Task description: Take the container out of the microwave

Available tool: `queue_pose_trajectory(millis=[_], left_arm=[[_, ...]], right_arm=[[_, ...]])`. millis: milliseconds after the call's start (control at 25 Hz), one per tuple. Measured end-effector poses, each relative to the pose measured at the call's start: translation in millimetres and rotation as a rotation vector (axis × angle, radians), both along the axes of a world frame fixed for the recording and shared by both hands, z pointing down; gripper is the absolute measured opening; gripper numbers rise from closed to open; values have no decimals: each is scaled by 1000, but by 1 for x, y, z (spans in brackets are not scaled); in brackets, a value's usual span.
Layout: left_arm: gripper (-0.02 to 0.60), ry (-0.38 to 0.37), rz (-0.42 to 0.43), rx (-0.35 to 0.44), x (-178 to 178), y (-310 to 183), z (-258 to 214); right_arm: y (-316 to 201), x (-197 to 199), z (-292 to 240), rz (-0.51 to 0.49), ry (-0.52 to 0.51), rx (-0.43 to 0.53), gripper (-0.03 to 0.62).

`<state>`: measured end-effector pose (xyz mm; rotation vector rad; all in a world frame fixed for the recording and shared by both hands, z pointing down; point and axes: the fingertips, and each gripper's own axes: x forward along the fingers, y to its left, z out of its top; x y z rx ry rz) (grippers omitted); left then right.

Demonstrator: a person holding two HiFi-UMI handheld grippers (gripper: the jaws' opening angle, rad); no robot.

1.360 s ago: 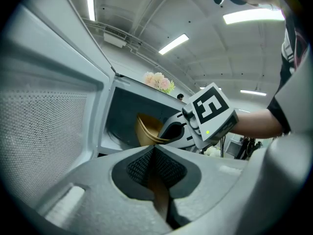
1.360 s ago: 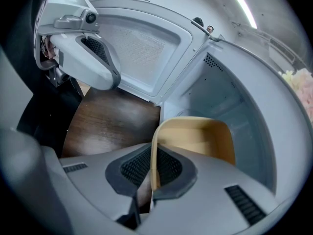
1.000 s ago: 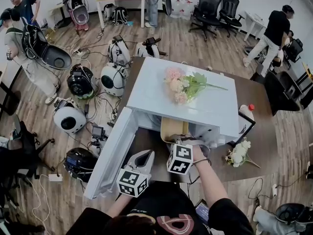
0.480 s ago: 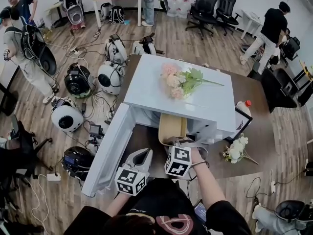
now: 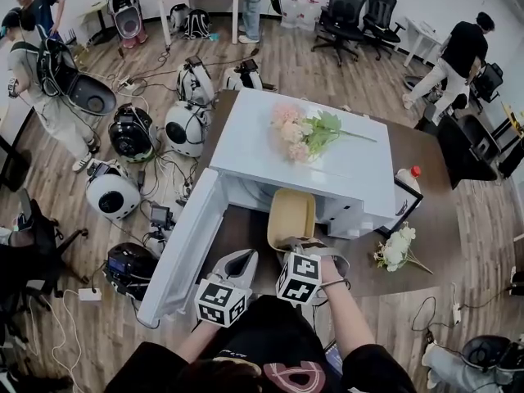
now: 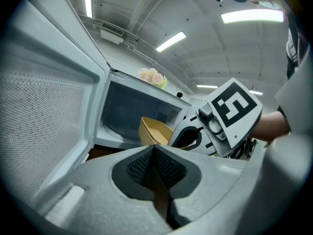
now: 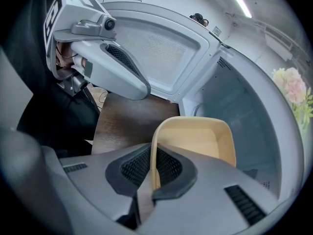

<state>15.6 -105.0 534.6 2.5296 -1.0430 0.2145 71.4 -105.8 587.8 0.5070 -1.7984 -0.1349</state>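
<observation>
A tan rectangular container (image 5: 291,215) (image 7: 195,141) sticks halfway out of the white microwave (image 5: 303,170), above the brown table. My right gripper (image 5: 296,242) (image 7: 152,169) is shut on the container's near rim, which runs between its pads. The container (image 6: 152,131) also shows in the left gripper view, in front of the microwave cavity. My left gripper (image 5: 242,260) (image 6: 154,164) hangs shut and empty beside the open door (image 5: 187,252), left of the right gripper.
Pink artificial flowers (image 5: 304,136) lie on the microwave's top. A white flower bunch (image 5: 399,250) and a red-capped bottle (image 5: 412,180) rest on the table at right. Round helmet-like devices and cables (image 5: 135,133) crowd the floor at left. People stand around the room.
The container has slid further out of the microwave toward me, drawn by the right gripper. The left gripper has stayed in place.
</observation>
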Motion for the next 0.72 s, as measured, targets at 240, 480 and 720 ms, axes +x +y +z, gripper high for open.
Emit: queue_pose_trajectory(millis=[240, 480, 720], left_arm=[[9, -3, 11, -3, 2, 5, 0], [8, -7, 25, -7, 3, 9, 3], [9, -9, 35, -14, 4, 13, 8]], right_arm=[[14, 2, 3, 24, -4, -15, 21], [24, 1, 5, 37, -1, -17, 21], [38, -2, 12, 67, -8, -28, 21]])
